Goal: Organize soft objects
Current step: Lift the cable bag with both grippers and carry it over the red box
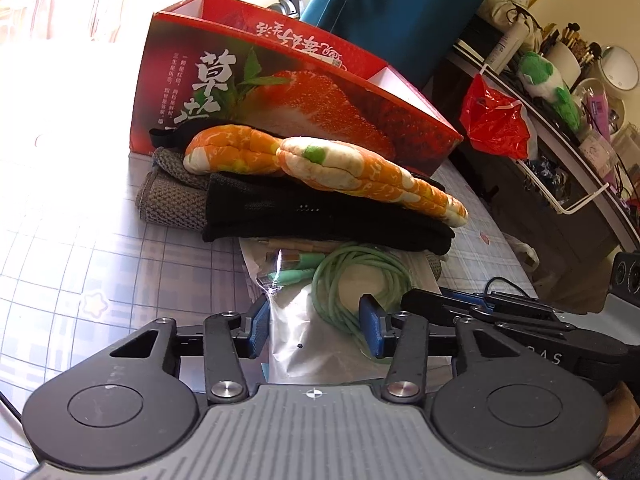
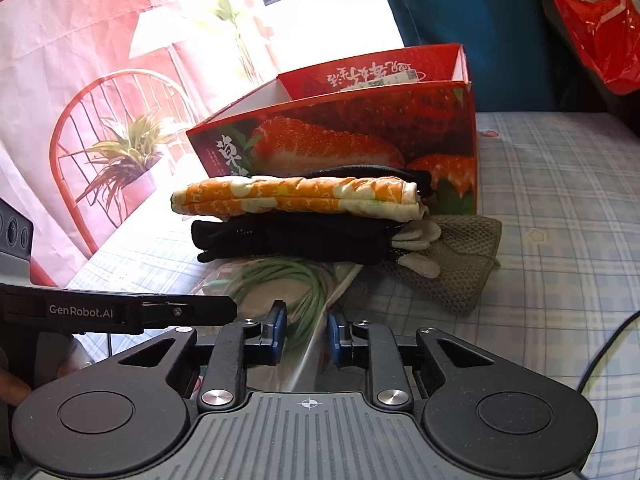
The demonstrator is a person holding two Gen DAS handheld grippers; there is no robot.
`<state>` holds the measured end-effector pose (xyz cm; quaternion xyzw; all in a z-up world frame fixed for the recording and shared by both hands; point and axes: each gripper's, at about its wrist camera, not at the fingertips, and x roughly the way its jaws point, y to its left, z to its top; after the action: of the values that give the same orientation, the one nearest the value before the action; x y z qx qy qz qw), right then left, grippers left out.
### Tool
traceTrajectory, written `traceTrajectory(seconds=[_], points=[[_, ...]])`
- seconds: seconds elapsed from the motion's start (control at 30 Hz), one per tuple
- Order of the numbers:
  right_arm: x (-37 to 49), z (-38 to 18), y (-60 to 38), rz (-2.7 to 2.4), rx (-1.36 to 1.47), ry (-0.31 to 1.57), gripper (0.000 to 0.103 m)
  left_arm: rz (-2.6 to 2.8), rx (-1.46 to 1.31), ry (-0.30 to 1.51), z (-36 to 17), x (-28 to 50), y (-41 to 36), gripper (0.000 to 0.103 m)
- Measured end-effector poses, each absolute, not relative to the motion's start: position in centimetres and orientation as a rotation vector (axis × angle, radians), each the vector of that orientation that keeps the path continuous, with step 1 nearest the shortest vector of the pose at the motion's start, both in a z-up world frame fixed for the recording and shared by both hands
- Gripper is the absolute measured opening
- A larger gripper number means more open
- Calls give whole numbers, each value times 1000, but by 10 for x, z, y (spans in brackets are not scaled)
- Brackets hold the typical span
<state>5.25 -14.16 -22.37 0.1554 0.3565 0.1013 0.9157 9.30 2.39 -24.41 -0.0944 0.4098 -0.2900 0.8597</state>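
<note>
The left gripper stands with its blue pads spread on either side of a clear plastic bag; the pads straddle the bag's near end, and whether they press it cannot be told. The right gripper has its pads much closer together, with the bag's thin edge running up between them; whether they actually bite on the plastic cannot be told either. No earlier look is on hand to compare. Inside the bag lies a coiled green cable, and the bag rests flat on the checked cloth of the table, at its near side. The bag's far end is tucked under a stack of soft things: black gloves lie on it, and a folded orange-and-cream oven mitt lies on top of the gloves, one end overhanging. A grey knitted cloth sits at the side of the stack, partly under the gloves; in the right wrist view a pale-fingered glove lies on it. Just behind the stack, touching or nearly so, stands an open red strawberry box toward the far edge of the table. Beyond the table's right edge a red plastic bag hangs on a white rack beside a cluttered shelf with a green-and-white plush toy.
</note>
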Motion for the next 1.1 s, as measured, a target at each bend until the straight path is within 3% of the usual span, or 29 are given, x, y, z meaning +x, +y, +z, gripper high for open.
traceTrajectory(seconds=[0.43,0.67,1.1], points=[[52,-235,-153,218,445,742,21,-633,-280,879,-251,99,31,44],[44,-222,-153,234,423,675,18,-647,-261,814,-237,92,36,32],[33,-184,-149,282,367,529,18,-661,-209,622,-188,70,46,31]])
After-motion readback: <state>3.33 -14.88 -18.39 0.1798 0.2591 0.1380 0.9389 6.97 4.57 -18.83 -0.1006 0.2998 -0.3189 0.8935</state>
